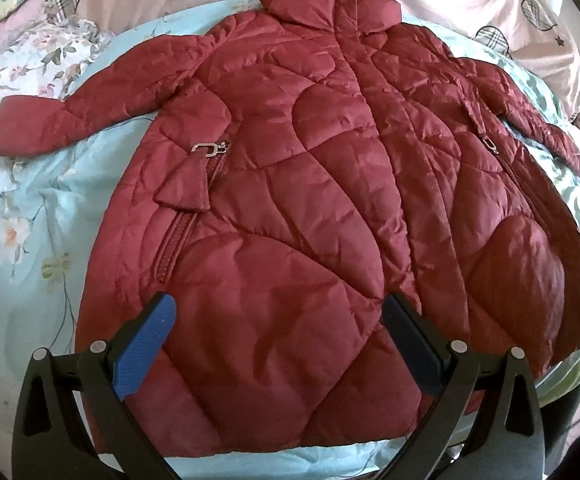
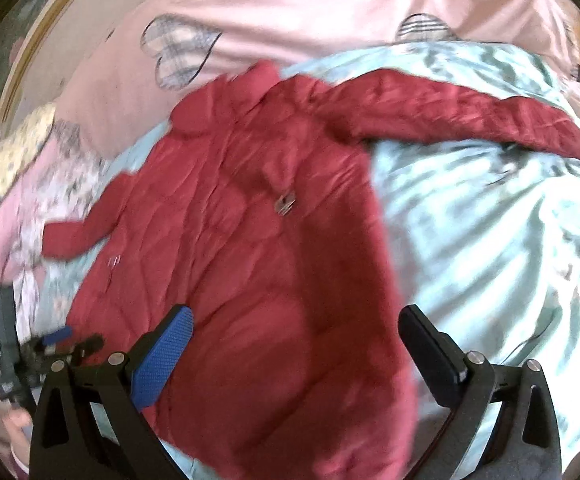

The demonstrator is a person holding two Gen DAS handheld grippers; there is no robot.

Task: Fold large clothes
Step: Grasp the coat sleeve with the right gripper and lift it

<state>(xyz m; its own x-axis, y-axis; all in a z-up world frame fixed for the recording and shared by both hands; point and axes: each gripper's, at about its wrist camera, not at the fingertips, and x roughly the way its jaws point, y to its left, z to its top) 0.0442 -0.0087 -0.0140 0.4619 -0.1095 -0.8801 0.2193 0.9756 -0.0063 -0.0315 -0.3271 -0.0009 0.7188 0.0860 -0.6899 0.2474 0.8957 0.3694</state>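
Left tool [image 1: 278, 320] gapes wide above the red coat's [image 1: 329, 160] hem.

The right wrist view is motion-blurred, smearing the coat [image 2: 250, 248] and its quilting. The left gripper [image 2: 50, 344] there is a small blur; its jaws are unreadable.

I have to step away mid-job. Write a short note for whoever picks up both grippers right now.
Left gripper: open, empty, above the hem of the red quilted coat.
Right gripper: open, empty, over the coat's lower edge on its side; that view is blurred.
Coat lies front up, closed, flat on the light blue bedspread; both sleeves spread outward, collar at the far end.
Done: laid out. Left: all folding, sleeves first probably.
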